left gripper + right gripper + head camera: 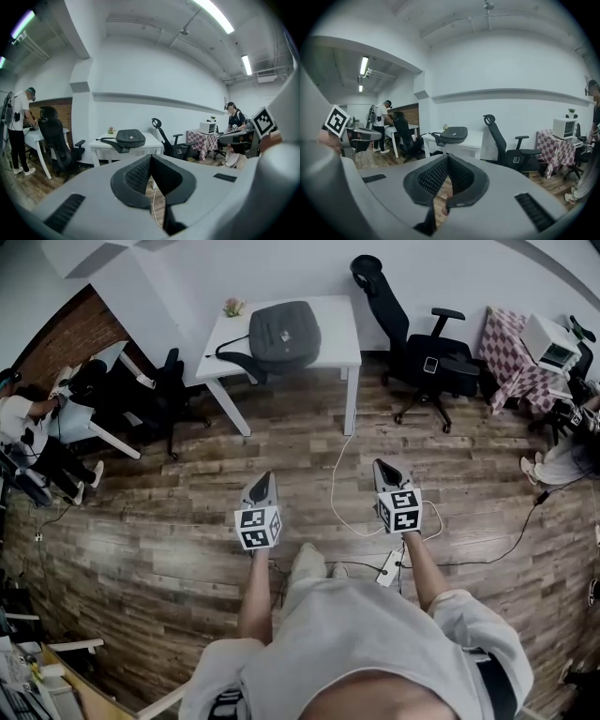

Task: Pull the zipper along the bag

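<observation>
While bag (284, 334) rests on table (339, 334), chair (417, 348) beside, cable (334, 486) crosses floor (169, 521).

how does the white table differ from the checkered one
The white table has a bare top on thin legs; the checkered table is draped in a patterned cloth. The white table carries a dark bag and a small plant; the checkered table carries a white boxy appliance. Both stand by the back wall.

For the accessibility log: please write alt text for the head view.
Seen from above, a person on a wood floor holds the left gripper and right gripper, both shut and empty, pointing toward a white table where a grey bag lies. A black chair stands right of it.
</observation>
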### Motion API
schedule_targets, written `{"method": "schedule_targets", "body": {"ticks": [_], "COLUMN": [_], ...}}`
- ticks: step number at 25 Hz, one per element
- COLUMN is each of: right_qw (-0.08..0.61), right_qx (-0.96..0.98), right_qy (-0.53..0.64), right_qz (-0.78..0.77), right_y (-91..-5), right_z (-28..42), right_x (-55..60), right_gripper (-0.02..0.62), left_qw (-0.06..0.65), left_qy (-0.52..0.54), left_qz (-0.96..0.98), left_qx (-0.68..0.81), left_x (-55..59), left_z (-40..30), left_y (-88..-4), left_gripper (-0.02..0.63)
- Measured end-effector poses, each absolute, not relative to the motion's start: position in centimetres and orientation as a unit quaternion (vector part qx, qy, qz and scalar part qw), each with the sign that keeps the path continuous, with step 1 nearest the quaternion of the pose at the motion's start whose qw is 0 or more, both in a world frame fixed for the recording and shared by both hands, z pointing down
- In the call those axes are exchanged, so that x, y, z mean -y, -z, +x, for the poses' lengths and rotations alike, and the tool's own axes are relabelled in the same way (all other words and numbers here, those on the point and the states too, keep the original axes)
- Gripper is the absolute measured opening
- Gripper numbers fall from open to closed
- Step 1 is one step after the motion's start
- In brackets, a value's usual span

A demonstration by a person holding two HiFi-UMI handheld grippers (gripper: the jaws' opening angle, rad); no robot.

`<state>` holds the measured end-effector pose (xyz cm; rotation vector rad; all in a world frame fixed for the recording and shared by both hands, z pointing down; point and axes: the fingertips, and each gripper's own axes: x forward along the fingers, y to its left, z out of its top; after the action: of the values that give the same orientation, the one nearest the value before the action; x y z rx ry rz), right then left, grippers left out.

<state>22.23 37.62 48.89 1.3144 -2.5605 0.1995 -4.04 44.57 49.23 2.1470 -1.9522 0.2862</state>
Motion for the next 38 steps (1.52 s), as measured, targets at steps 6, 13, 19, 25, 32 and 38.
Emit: {"method": "schedule_targets", "body": {"ticks": [6, 13, 19, 25, 32, 38], "right_qw": [0.133, 0.138, 0.143, 0.153, 0.159, 0.166], "right_qx": [0.883, 0.883, 0.879, 0.872, 0.86, 0.848], "right_qy": [-0.071, -0.064, -0.062, -0.063, -0.061, -0.059], "right_qz": [0.444, 0.443, 0.45, 0.46, 0.482, 0.499], "right_y": [-49.9, -50.8, -51.0, -50.1, -48.7, -49.0], "right_z": [20.6, 17.6, 13.6, 9.4, 5.2, 3.5], "right_x": [-34.1, -27.3, -18.9, -10.0, 0.2, 6.4], "right_gripper": [0.014, 0.014, 0.014, 0.014, 0.014, 0.014], "left_qw": [0.126, 0.125, 0.126, 0.129, 0.128, 0.123], "left_qy": [-0.098, -0.089, -0.086, -0.086, -0.084, -0.089], "left_qz": [0.727, 0.728, 0.738, 0.752, 0.772, 0.794], "left_qx": [0.668, 0.668, 0.657, 0.64, 0.617, 0.589], "left_x": [-41.3, -34.3, -24.8, -14.5, -2.7, 5.6], "left_z": [-5.2, -8.1, -11.9, -15.8, -20.1, -20.9], "left_y": [-50.9, -52.0, -52.3, -51.5, -50.4, -50.5], "left_gripper": [0.026, 0.026, 0.026, 0.026, 0.026, 0.026]}}
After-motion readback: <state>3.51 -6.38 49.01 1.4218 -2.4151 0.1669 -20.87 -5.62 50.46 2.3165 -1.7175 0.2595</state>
